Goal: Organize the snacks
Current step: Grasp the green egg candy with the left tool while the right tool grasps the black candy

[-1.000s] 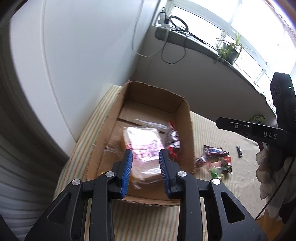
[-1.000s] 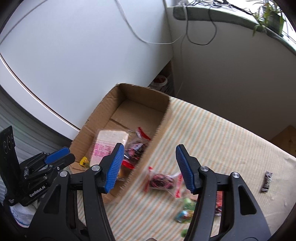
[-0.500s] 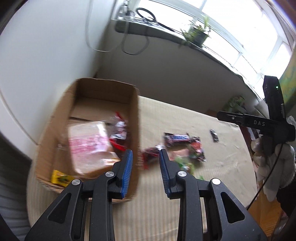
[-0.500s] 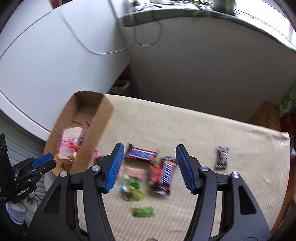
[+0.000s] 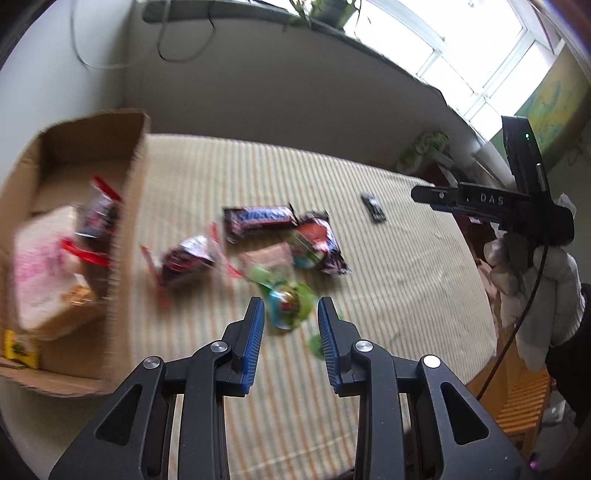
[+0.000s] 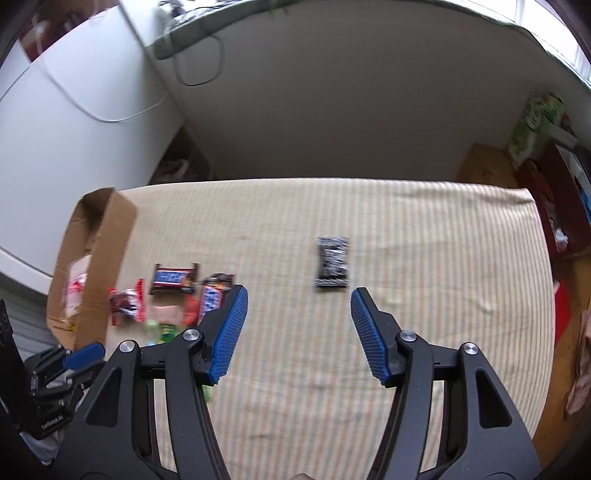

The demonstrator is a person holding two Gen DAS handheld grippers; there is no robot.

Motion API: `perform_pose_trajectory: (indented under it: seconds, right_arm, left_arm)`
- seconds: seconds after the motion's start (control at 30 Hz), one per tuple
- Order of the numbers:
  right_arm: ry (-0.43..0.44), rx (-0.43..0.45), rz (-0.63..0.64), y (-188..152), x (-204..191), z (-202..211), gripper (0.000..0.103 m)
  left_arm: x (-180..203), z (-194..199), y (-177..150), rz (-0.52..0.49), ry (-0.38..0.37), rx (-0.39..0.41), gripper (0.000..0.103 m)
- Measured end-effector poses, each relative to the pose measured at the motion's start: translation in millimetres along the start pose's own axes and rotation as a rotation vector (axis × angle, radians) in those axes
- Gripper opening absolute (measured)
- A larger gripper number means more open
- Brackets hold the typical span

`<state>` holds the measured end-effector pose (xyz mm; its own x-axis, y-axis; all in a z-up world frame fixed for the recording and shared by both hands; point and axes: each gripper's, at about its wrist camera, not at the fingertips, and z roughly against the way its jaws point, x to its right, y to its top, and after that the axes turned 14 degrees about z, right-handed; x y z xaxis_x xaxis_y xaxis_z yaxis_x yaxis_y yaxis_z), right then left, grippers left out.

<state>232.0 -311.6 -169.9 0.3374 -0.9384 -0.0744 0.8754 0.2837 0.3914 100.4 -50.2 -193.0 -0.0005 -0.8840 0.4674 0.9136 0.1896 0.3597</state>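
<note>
Surface: striped beige cloth [image 6: 332, 206] covers the table; its far edge meets a plain grey wall.
Room: window ledge with a potted plant [image 5: 325, 11] and loose cables along the top; white appliance [image 6: 66, 122] at left in the right wrist view.
Cardboard box [image 5: 125, 206]: at the cloth's left end, open-topped, holding a clear bag with pink print [image 5: 40, 266] and a red-trimmed packet.
Loose snacks: dark chocolate bar [image 5: 258, 219], second bar wrapper [image 5: 321, 247], red-ended clear packet [image 5: 184, 258] and green-wrapped sweets [image 5: 288, 302] clustered just beside the box.
Black packet [image 6: 332, 262]: alone, well apart from the cluster, on bare cloth.
Left gripper [image 5: 290, 321]: jaws narrowly parted, nothing between the pads, above the green sweets.
Right gripper [image 6: 297, 314]: jaws apart, empty, near the black packet.
Hard to make out: motion blur smears wrapper lettering; box base cut off; gloved hand [image 5: 546, 288] only partly visible.
</note>
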Motion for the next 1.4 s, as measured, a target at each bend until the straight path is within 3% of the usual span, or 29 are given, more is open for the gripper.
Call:
perform_pose_trajectory:
  seconds: [0.13,0.53,0.97,1.07,1.2,1.3,1.4]
  right_arm:
    - [-0.006,-0.016,-0.015,-11,18,-10,0.061]
    - [-0.051,-0.066,0.056,-1,20,-48,0.061]
    - [-0.054,-0.076,0.1,7,22,-79,0.061]
    - [-0.058,-0.076,0.117,10,21,-83,0.061]
    - [-0.063,-0.09,0.139,13,21,-91,0.061]
    - [-0.072,-0.106,0.141,15,19,-99,0.06]
    - [-0.094,-0.106,0.16,19,16,-104,0.036]
  left_arm:
    - [5,-26,-5,0.007,0.006,-0.051,0.042]
    - [4,-57,-7,-0.001,0.081,-0.074,0.042]
    - [22,-80,-13,0.008,0.183,-0.004,0.045]
    - [26,-81,-15,-0.005,0.204,0.013,0.056]
    - [39,-87,-25,-0.074,0.262,0.047,0.057]
    - [39,-87,-28,-0.076,0.262,0.067,0.056]
    - [37,-86,-29,-0.064,0.264,0.089,0.043]
